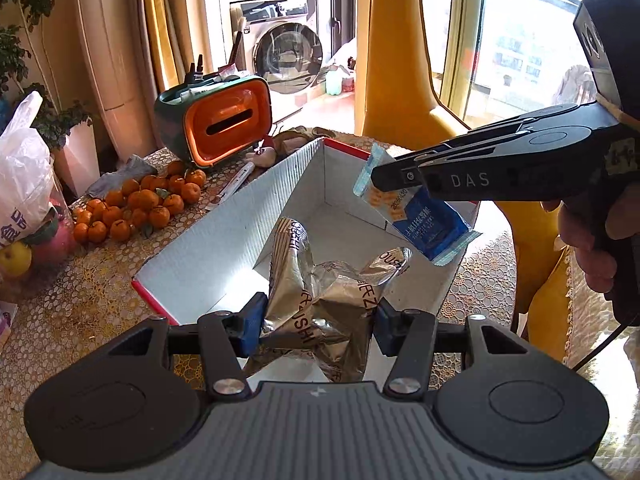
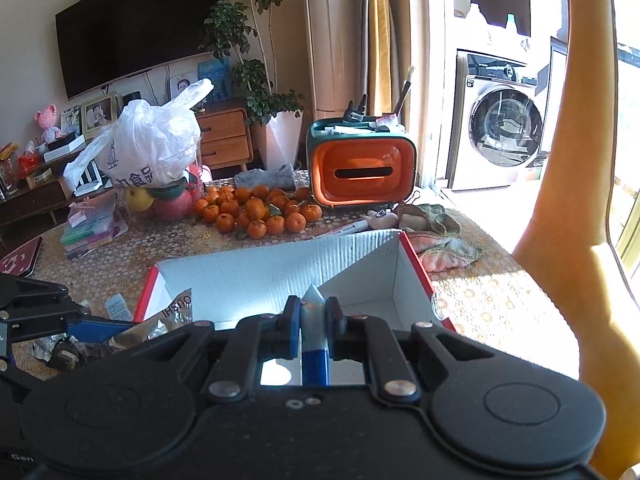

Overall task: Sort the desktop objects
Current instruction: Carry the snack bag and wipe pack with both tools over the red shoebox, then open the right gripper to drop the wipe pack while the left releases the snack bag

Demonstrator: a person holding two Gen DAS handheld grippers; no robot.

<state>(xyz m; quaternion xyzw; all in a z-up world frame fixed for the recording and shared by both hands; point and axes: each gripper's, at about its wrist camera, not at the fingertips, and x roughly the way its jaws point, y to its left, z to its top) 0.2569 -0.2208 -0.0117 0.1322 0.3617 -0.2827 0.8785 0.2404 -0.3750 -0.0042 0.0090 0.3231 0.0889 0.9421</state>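
You are holding a crinkly silver foil bag (image 1: 320, 304) in your left gripper (image 1: 318, 324) and a small blue snack packet (image 1: 424, 216) squeezed in your right gripper (image 2: 314, 316), both over the open white cardboard box (image 1: 224, 232), so neither is dropped in yet, and more wrappers (image 2: 68, 350) are waiting by the box's left edge.

Two matte black handheld grippers. Left gripper (image 1: 318, 322): ribbed grey-black housing at 6 o'clock of its own view, a small pale mark at its top centre, round black discs at 7 and 5 o'clock, silver pivot screws on the crossed linkage arms, blue pads (image 1: 251, 322) on the fingers. Right gripper (image 2: 313, 317): same black linkage, silver screws, round discs, blue pads (image 2: 293, 322). Seen from the left wrist at 3 o'clock: "DAS" in pale letters on its side, a screw near the tip, a black cable (image 1: 596, 350) trailing below the hand (image 1: 588, 236).
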